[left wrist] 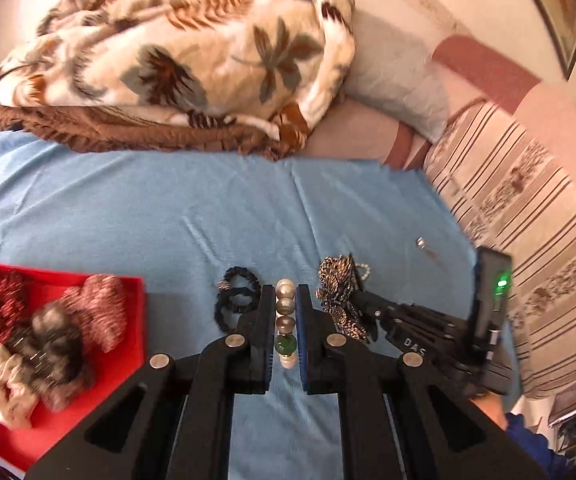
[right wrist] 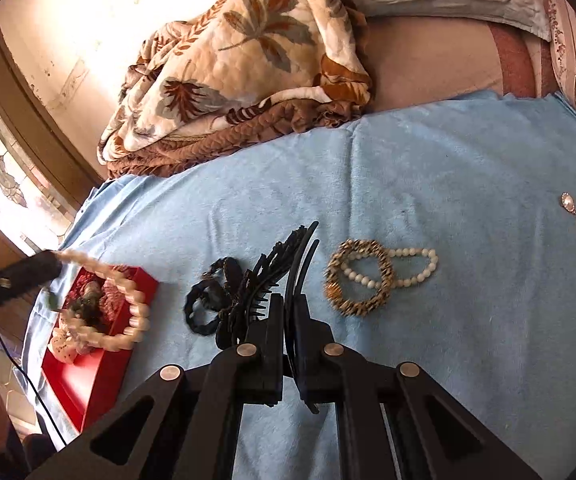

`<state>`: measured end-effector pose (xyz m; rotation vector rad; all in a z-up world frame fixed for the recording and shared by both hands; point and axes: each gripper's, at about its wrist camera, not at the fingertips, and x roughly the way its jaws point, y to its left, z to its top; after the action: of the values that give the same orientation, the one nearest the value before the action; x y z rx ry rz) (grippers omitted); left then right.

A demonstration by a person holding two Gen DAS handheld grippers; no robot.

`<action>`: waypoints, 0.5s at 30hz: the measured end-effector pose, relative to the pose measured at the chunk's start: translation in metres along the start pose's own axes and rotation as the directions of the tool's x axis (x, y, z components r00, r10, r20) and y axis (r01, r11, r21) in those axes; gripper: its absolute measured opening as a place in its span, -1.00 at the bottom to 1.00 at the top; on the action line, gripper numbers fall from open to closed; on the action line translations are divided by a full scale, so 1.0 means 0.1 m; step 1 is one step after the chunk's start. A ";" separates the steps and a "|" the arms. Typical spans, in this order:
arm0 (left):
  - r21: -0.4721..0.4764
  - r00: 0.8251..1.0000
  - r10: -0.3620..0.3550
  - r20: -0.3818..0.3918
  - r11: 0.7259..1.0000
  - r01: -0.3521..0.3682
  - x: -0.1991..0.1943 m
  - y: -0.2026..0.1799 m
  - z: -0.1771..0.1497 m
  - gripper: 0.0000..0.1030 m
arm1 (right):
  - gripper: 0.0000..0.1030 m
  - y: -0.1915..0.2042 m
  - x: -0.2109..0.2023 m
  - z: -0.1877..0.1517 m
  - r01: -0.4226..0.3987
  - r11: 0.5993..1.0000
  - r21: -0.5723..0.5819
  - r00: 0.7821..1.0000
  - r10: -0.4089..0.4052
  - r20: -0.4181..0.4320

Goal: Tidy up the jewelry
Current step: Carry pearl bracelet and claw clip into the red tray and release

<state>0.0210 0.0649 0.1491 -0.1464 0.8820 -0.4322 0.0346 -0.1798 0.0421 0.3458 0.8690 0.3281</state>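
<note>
My left gripper (left wrist: pixel 286 294) is shut on a string of large pearl beads with one green bead (left wrist: pixel 285 308). In the right wrist view that bead necklace (right wrist: pixel 135 314) hangs in a loop from the left gripper (right wrist: pixel 53 261) over the red tray (right wrist: pixel 87 380). My right gripper (right wrist: pixel 290 306) is shut on a black decorated hair clip (right wrist: pixel 265 272), just above the blue cloth. The left wrist view shows the right gripper (left wrist: pixel 362 300) with the sparkly clip (left wrist: pixel 338 300) to the right of my left fingers.
The red tray (left wrist: pixel 47 440) holds several scrunchies. On the blue cloth (right wrist: pixel 448 340) lie black hair ties (right wrist: pixel 207 304), a gold bracelet (right wrist: pixel 358 276), a white bead bracelet (right wrist: pixel 412 268) and a pendant (right wrist: pixel 568 202). A leaf-patterned blanket (left wrist: pixel 187 60) lies behind.
</note>
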 end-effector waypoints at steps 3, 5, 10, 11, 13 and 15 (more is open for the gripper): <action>-0.024 0.999 0.024 0.030 0.999 -0.023 -0.31 0.18 -0.11 -0.82 | -0.89 0.13 -0.05 -0.10 -0.023 1.000 -0.007 1.000 0.023 -0.006; -0.033 0.997 0.064 0.043 0.998 -0.063 -0.45 0.30 -0.19 -0.82 | -0.89 0.26 -0.08 -0.17 -0.029 0.999 -0.025 0.999 0.029 -0.013; -0.089 0.986 0.162 0.038 0.983 -0.159 -0.79 0.81 -0.44 -0.82 | -0.89 0.77 -0.11 -0.37 -0.080 0.994 -0.075 0.996 0.078 -0.036; -0.105 0.984 0.176 0.035 0.980 -0.171 -0.84 0.91 -0.49 -0.82 | -0.89 0.87 -0.11 -0.41 -0.093 0.992 -0.082 0.995 0.090 -0.044; -0.140 0.975 0.221 0.024 0.966 -0.216 -0.90 1.16 -0.61 -0.82 | -0.89 1.10 -0.06 -0.47 -0.123 0.987 -0.099 0.991 0.117 -0.068; -0.171 0.965 0.261 0.003 0.951 -0.256 -0.93 1.41 -0.74 -0.82 | -0.89 1.36 0.01 -0.51 -0.156 0.981 -0.118 0.985 0.144 -0.100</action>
<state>-0.0447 0.2353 0.1268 -0.1888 0.8989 -0.1099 -0.0233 -0.0497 0.0684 0.2821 0.9087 0.5395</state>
